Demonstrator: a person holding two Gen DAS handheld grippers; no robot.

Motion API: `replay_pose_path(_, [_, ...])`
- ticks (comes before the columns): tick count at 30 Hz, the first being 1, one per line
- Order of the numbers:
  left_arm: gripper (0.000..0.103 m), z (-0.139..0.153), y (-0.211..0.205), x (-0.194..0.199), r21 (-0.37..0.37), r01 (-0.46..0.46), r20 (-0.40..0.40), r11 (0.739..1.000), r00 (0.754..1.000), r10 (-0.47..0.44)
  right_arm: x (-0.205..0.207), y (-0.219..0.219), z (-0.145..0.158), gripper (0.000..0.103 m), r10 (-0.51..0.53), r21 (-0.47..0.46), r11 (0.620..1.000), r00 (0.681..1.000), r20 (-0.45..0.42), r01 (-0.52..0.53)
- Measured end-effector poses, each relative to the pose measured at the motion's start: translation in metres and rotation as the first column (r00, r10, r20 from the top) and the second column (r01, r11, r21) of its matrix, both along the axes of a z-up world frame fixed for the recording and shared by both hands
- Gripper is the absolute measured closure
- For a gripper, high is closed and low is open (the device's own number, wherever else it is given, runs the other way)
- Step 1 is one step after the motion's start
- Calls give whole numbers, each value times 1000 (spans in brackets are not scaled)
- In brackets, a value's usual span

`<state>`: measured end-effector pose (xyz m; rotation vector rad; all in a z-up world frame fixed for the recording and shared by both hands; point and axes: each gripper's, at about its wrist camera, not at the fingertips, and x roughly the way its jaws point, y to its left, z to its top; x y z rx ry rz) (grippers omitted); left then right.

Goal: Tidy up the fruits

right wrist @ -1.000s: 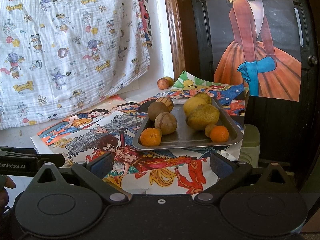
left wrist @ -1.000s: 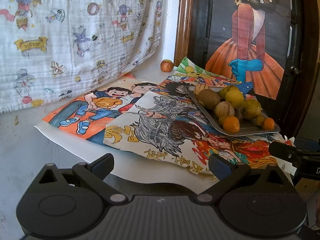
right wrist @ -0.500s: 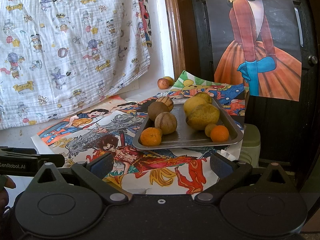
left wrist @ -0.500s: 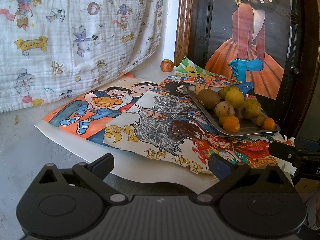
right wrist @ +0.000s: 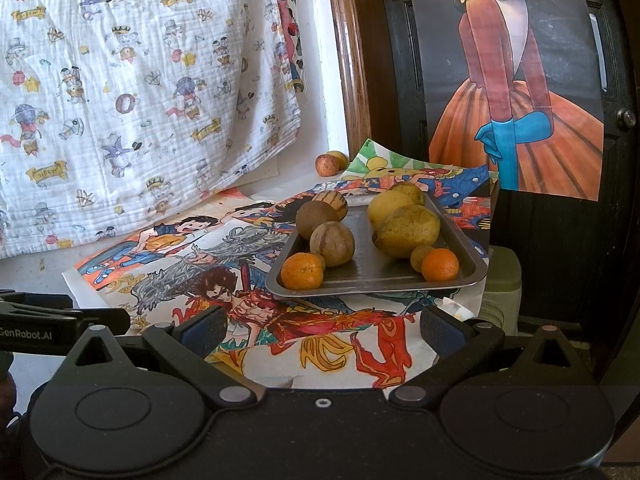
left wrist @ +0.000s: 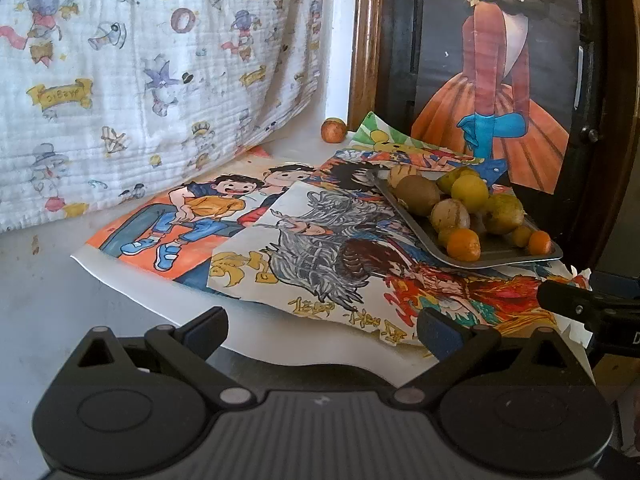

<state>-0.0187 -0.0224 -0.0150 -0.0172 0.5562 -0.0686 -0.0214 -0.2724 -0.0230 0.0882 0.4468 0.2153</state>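
Note:
A metal tray [right wrist: 376,280] [left wrist: 500,254] lies on coloured drawings and holds several fruits: brown round ones [right wrist: 332,243], yellow-green ones [right wrist: 406,230] and small oranges [right wrist: 302,271] [right wrist: 440,265]. A reddish apple [right wrist: 327,165] [left wrist: 333,130] sits loose at the back by the wooden frame, with a yellowish fruit [right wrist: 339,158] behind it. My left gripper [left wrist: 322,330] is open and empty, well short of the tray. My right gripper [right wrist: 322,328] is also open and empty, just in front of the tray.
Cartoon drawings [left wrist: 224,216] cover the pale surface. A printed white cloth [left wrist: 140,72] hangs at the back left. A dark door with a poster [right wrist: 516,100] stands at the right behind the tray. A green container [right wrist: 502,288] sits beyond the surface's right edge.

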Motion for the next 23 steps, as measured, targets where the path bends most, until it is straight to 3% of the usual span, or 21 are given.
replay_pose_path(23, [0,0,0,0,-5,-5,-12,1000,1000,4,-1,1,-1,1,0,1,1000,1000,-3,0])
